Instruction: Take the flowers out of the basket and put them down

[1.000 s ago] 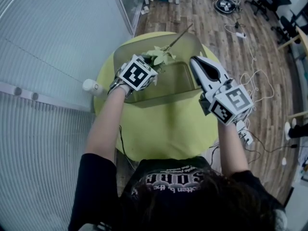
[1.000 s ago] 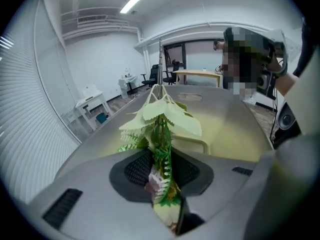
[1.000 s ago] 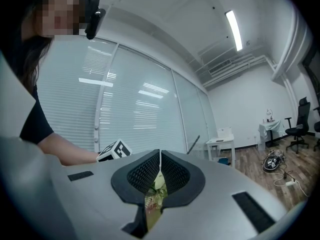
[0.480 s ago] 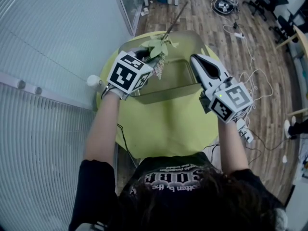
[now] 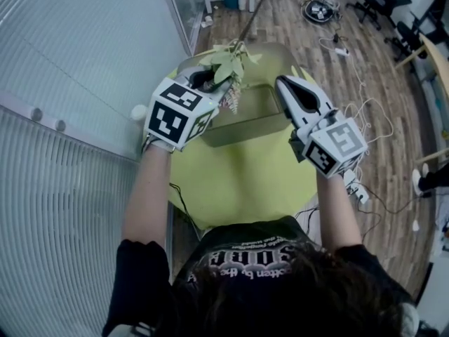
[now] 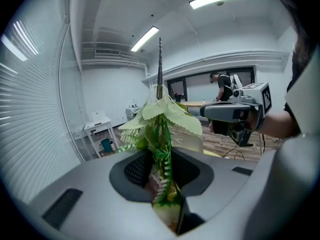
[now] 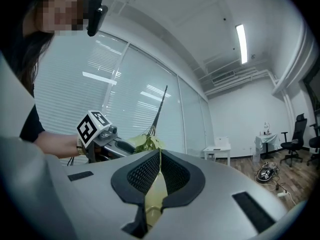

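A round yellow-green table (image 5: 238, 188) stands by the window blinds. An olive see-through basket (image 5: 252, 128) sits on it. The right gripper (image 5: 284, 86) is closed, pinching the basket's right wall. The left gripper (image 5: 210, 83) squeezes a bunch of fake flowers (image 5: 228, 65) and holds it up above the basket's left end. The long stem points up and away.

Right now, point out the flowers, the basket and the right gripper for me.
flowers (image 5: 226, 64), head view, on the pale green leaves.
basket (image 5: 245, 130), head view, on its near wall.
right gripper (image 5: 280, 83), head view, at the tips of its jaws.
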The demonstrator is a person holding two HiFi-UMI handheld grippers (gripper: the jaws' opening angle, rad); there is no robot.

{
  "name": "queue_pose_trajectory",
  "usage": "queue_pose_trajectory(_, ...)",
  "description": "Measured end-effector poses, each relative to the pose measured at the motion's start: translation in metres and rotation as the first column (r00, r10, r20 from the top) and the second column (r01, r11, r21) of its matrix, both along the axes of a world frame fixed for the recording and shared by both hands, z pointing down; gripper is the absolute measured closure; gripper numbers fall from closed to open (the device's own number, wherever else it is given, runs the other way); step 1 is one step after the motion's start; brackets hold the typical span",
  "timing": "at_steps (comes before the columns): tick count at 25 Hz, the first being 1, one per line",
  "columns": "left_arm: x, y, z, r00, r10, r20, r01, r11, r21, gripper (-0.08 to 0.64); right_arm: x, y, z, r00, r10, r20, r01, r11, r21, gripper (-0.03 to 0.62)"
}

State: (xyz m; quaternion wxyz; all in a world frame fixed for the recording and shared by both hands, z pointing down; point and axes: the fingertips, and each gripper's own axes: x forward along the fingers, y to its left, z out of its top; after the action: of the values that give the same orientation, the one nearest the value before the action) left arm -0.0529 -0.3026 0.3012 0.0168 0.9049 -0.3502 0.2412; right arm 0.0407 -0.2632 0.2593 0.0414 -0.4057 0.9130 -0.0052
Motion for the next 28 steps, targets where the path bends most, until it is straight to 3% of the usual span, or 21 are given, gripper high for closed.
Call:
queue_pose_trajectory(10,-0.012,0.045,-0.014,0.994,0.011,-0.107,-0.010,1.000,0.014,0.466,-0.008,0.029,-0.006,0.999,0.045,-0.014,-0.044,0.999,0.024,0.560)
queue_pose_trajectory(16,-0.011,0.067,-0.011,0.995,0.043,-0.085,-0.041,0.999,0.018,0.465,-0.009,0.041,-0.006,0.998,0.064,-0.016,-0.064,0.997,0.033,0.560)
queue_pose_trajectory(20,-0.013,0.072,-0.013,0.994,0.045,-0.100,-0.048,0.999,-0.020,0.466,-0.010,0.044,-0.008,0.997,0.075,-0.011,-0.075,0.997,0.032,0.560)
queue_pose_trajectory(25,-0.012,0.080,-0.008,0.999,0.035,-0.006,-0.035,0.998,0.051,0.474,-0.007,0.050,-0.007,0.996,0.089,0.001,-0.089,0.996,0.032,0.560)
queue_pose_trajectory(28,-0.010,0.084,-0.003,0.998,0.057,-0.001,-0.057,0.998,0.037,0.474,-0.006,0.051,-0.005,0.995,0.099,0.002,-0.099,0.995,0.027,0.560)
